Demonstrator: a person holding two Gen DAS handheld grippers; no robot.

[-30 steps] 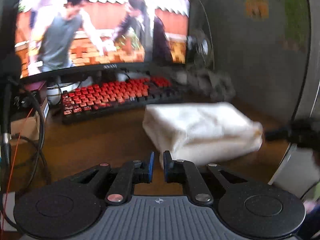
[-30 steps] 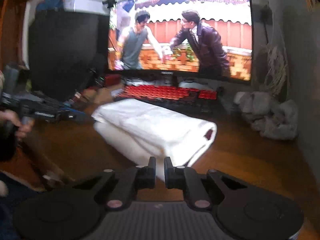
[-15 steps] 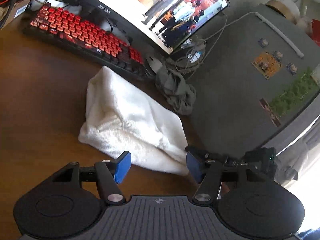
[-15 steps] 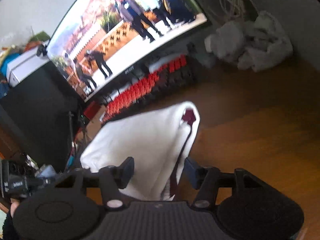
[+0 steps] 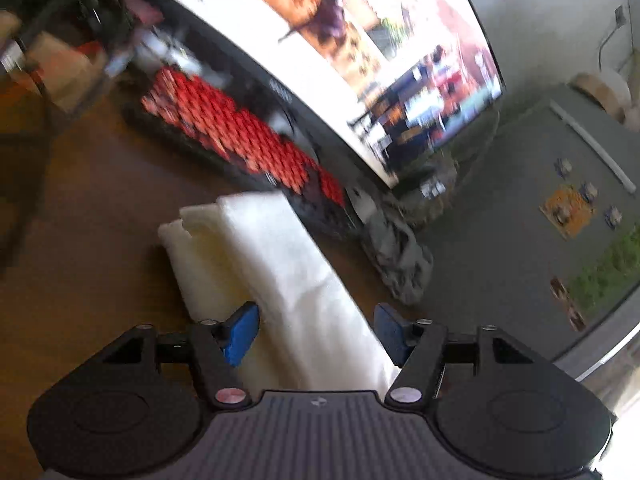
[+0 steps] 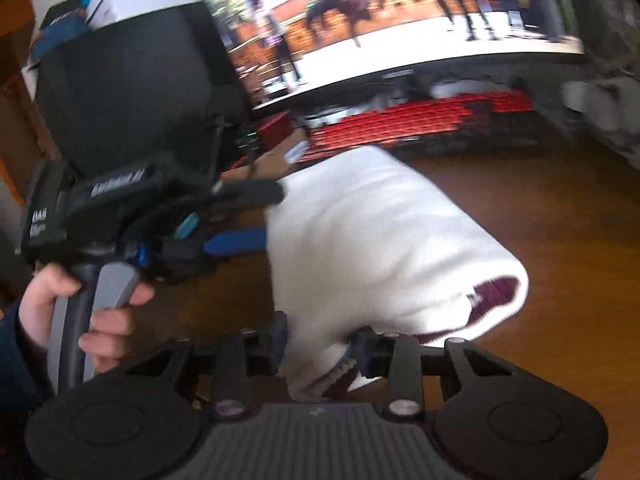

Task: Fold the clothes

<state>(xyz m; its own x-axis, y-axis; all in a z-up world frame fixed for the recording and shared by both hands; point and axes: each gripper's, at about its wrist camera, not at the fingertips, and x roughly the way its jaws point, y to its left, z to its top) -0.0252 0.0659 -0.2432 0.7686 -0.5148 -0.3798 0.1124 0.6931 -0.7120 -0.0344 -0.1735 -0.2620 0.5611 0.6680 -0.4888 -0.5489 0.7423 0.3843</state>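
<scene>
- Lying on the brown desk (image 5: 92,248) in front of the red-keyed keyboard (image 5: 240,140), the folded white garment (image 5: 288,276) shows stacked layers at its far end in the left wrist view.
- Left gripper (image 5: 316,334): its jaws stand open, 1 blue pad (image 5: 242,332) on each side of the near end of the white garment; the cloth runs between the pads, and I cannot tell whether either pad touches it.
- Right gripper (image 6: 318,344): its jaws are partly closed around the near lower edge of the white garment, with cloth filling the gap between them; blur keeps me from telling how firm the hold is.
- In the right wrist view the white garment (image 6: 380,240) looks like a thick rolled bundle, with a dark maroon patch (image 6: 494,294) showing at its right end.
- The same view shows the left gripper (image 6: 240,216) from the side, reaching in from the left to the bundle's left edge, 1 black finger above and 1 blue pad below, with a gap between them.
- A hand (image 6: 80,304) wraps the grey handle of that gripper at the lower left.
- Behind the keyboard stands a wide curved monitor (image 6: 400,32), its screen lit.
- A crumpled grey cloth (image 5: 400,256) lies on the desk just right of the keyboard's end, apart from the white garment.
</scene>
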